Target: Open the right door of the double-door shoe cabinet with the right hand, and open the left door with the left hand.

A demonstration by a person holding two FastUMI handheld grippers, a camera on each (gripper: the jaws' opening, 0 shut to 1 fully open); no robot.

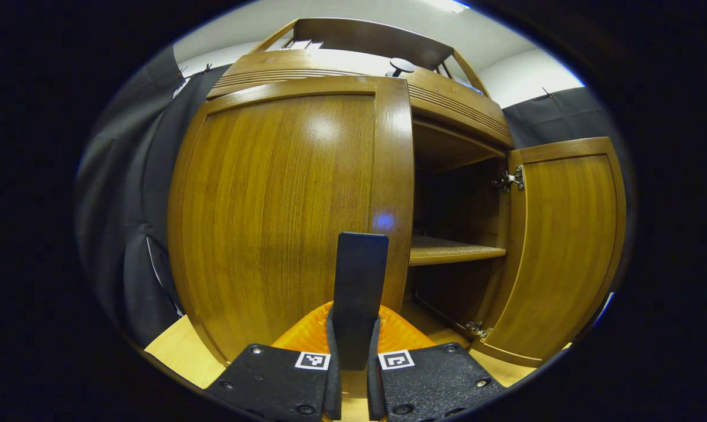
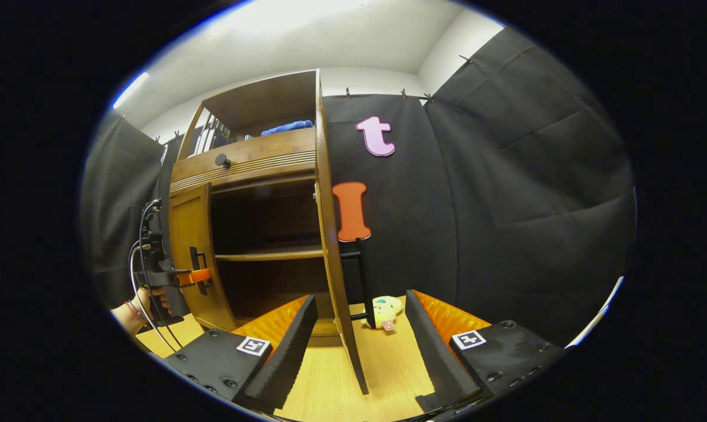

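The brown wooden shoe cabinet (image 2: pixel 254 155) stands ahead. Its left door (image 1: pixel 283 211) looks closed or nearly so. The door's black vertical handle (image 1: pixel 359 275) sits between the fingers of my left gripper (image 1: pixel 355 328), which is shut on it. In the right gripper view, that same gripper (image 2: pixel 195 275) is seen at the left door (image 2: pixel 189 258), held by a hand (image 2: pixel 148 302). The right door (image 1: pixel 564 246) is swung wide open and appears edge-on (image 2: pixel 337 264), with its black handle (image 2: pixel 359 275) on the far side. My right gripper (image 2: pixel 362 343) is open, one finger on each side of that door's lower edge, not touching it.
Inside the cabinet, a wooden shelf (image 1: pixel 453 252) crosses the dark interior. A drawer with a round knob (image 2: pixel 221 159) sits above the doors, and a blue cloth (image 2: pixel 286 126) lies on top. A small plush toy (image 2: pixel 386 310) lies on the light wood floor (image 2: pixel 330 381) behind the open door.
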